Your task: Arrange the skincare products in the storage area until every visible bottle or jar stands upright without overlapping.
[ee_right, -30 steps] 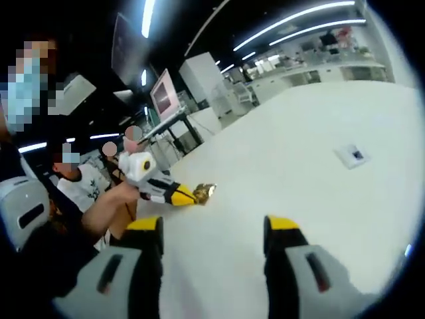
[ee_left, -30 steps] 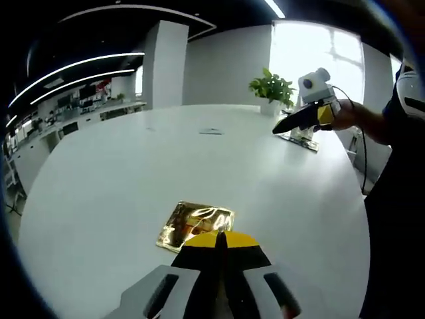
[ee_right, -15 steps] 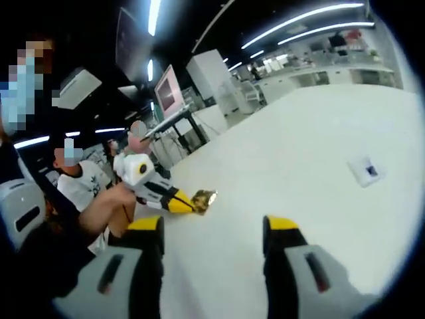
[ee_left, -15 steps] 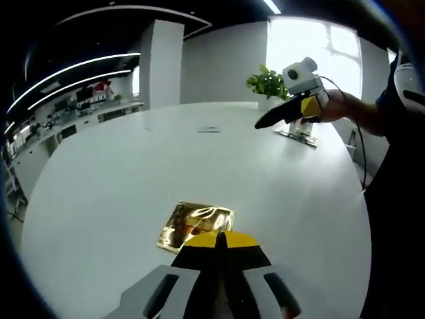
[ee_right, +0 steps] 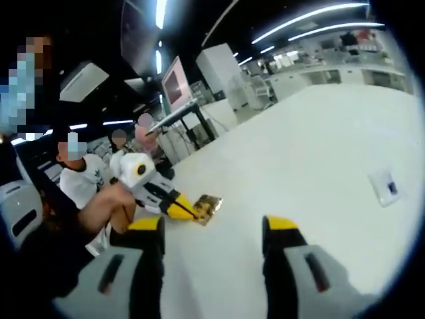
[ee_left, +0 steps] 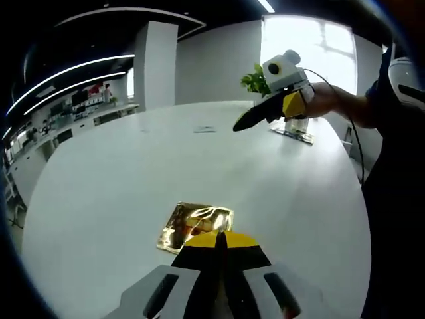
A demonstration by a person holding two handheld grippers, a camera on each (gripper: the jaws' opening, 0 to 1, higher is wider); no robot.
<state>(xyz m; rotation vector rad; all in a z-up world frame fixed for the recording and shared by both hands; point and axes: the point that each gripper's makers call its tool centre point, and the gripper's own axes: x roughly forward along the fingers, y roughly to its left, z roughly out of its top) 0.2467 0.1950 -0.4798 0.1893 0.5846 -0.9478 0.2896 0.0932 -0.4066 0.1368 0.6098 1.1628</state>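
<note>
The left gripper (ee_left: 220, 240) has its two yellow-tipped jaws pressed together, and their tips sit at the near edge of a shiny gold packet (ee_left: 196, 224) that lies flat on the white table (ee_left: 133, 173); whether the tips actually pinch the packet's edge or only touch it cannot be told from the left gripper view. In the right gripper view the same gripper (ee_right: 189, 214) comes in from the left, held in a person's hand (ee_right: 123, 196), its tip against the gold packet (ee_right: 208, 207) near the table's edge. The right gripper (ee_right: 212, 229) stands wide open with nothing between its jaws, raised above bare white table (ee_right: 319, 166). In the left gripper view it (ee_left: 242, 123) shows up high on the right, held in a hand (ee_left: 325, 101) above the far side of the table. Beyond it a potted plant (ee_left: 254, 81) stands near a window, with a clear stand (ee_left: 292, 129) just beside it on the tabletop. A small flat card (ee_right: 387, 187) lies alone on the table well apart from the packet; it shows in the left gripper view as a small card (ee_left: 204, 129) far off. Behind the table's edge in the right gripper view sit a few people (ee_right: 80, 179) and a monitor (ee_right: 178, 80).
</note>
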